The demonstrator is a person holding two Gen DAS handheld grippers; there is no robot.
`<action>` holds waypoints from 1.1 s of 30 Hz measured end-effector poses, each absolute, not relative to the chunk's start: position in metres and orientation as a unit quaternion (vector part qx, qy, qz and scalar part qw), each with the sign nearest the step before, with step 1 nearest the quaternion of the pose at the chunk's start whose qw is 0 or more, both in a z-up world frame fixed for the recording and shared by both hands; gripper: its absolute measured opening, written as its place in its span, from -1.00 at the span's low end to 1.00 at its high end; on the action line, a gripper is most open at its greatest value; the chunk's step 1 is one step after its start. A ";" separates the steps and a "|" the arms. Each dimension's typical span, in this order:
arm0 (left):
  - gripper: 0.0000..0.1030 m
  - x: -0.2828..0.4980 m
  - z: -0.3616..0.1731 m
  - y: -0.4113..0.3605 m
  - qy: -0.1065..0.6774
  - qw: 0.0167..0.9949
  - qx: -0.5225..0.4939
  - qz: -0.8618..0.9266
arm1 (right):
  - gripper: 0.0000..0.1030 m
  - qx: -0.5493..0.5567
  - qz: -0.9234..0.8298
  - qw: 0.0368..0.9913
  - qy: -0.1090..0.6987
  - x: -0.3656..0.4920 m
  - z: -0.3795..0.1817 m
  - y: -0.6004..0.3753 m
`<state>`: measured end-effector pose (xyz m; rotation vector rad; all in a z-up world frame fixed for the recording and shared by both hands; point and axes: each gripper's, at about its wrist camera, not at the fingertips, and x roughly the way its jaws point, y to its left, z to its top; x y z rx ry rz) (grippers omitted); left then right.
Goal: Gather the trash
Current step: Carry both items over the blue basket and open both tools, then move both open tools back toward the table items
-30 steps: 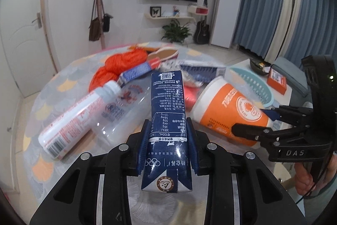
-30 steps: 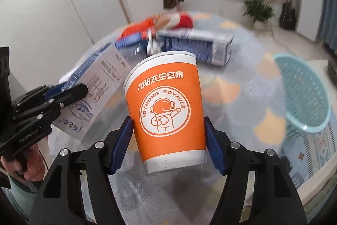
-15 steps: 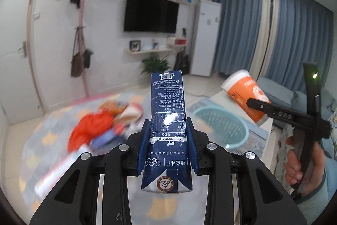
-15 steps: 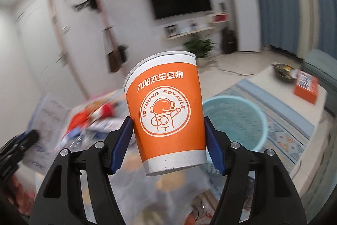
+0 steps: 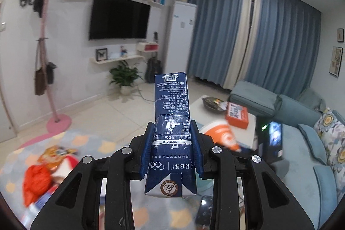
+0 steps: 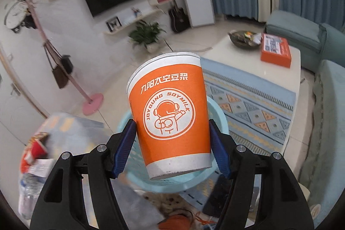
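Note:
My left gripper (image 5: 172,143) is shut on a dark blue milk carton (image 5: 171,113), held up with its base toward the camera. To its right in the left wrist view the orange paper cup (image 5: 222,137) shows, blurred, lower down. My right gripper (image 6: 172,139) is shut on that orange soymilk cup (image 6: 170,118), which stands upright between the blue pads. The cup hangs above a light teal basket (image 6: 220,115), whose rim curves around behind and below it. More trash lies on the table: an orange bag (image 5: 35,182), a clear bottle (image 6: 28,191) and a red wrapper (image 6: 36,149).
A white coffee table (image 6: 243,61) with an orange box (image 6: 275,50) and a dark bowl (image 6: 243,39) stands beyond the basket, on a patterned rug (image 6: 248,105). A teal sofa (image 5: 301,143) fills the right. A pink coat stand (image 5: 51,87) is at the left wall.
Both grippers have lifted off the cluttered table and swung right with their loads. The cup now hangs over the teal basket; the carton is up, facing the room.

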<state>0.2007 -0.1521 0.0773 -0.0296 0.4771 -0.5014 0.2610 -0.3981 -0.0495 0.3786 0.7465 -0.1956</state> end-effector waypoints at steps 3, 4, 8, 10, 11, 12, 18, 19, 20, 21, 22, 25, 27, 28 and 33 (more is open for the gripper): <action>-0.40 0.228 0.060 -0.175 0.257 0.932 -0.013 -0.254 | 0.23 0.199 -0.096 0.895 0.387 0.272 -0.073 -0.406; -0.40 0.242 0.049 -0.185 0.274 0.927 -0.014 -0.257 | 0.23 0.201 -0.098 0.890 0.397 0.277 -0.082 -0.408; -0.40 0.280 0.008 -0.207 0.325 0.911 -0.015 -0.255 | 0.25 0.190 -0.103 0.876 0.431 0.289 -0.106 -0.408; -0.40 0.293 -0.010 -0.213 0.342 0.905 -0.015 -0.254 | 0.25 0.188 -0.099 0.870 0.445 0.292 -0.116 -0.407; -0.40 0.294 -0.015 -0.214 0.347 0.902 -0.015 -0.255 | 0.25 0.184 -0.101 0.868 0.449 0.292 -0.119 -0.405; -0.40 0.298 -0.021 -0.217 0.353 0.900 -0.014 -0.254 | 0.25 0.181 -0.103 0.867 0.453 0.292 -0.122 -0.406; -0.31 0.318 -0.045 -0.234 0.379 0.892 0.002 -0.248 | 0.25 0.194 -0.106 0.860 0.460 0.280 -0.127 -0.417; -0.17 0.319 -0.047 -0.234 0.385 0.887 0.001 -0.253 | 0.25 0.197 -0.104 0.860 0.460 0.276 -0.127 -0.418; 0.16 0.320 -0.050 -0.234 0.391 0.885 -0.001 -0.254 | 0.25 0.199 -0.103 0.859 0.459 0.273 -0.125 -0.420; 0.25 0.319 -0.051 -0.232 0.390 0.886 -0.002 -0.250 | 0.25 0.200 -0.103 0.860 0.459 0.271 -0.124 -0.421; 0.25 0.317 -0.052 -0.230 0.388 0.888 0.000 -0.247 | 0.25 0.201 -0.103 0.860 0.458 0.268 -0.122 -0.422; 0.25 0.310 -0.053 -0.223 0.390 0.885 -0.004 -0.253 | 0.25 0.208 -0.095 0.862 0.453 0.260 -0.115 -0.419; 0.25 0.306 -0.051 -0.216 0.390 0.886 -0.004 -0.251 | 0.25 0.203 -0.089 0.865 0.450 0.258 -0.109 -0.414; 0.25 0.305 -0.049 -0.212 0.389 0.887 -0.005 -0.249 | 0.25 0.198 -0.086 0.868 0.447 0.256 -0.104 -0.409; 0.25 0.283 -0.024 -0.186 0.362 0.897 -0.023 -0.252 | 0.25 0.183 -0.059 0.886 0.423 0.244 -0.071 -0.385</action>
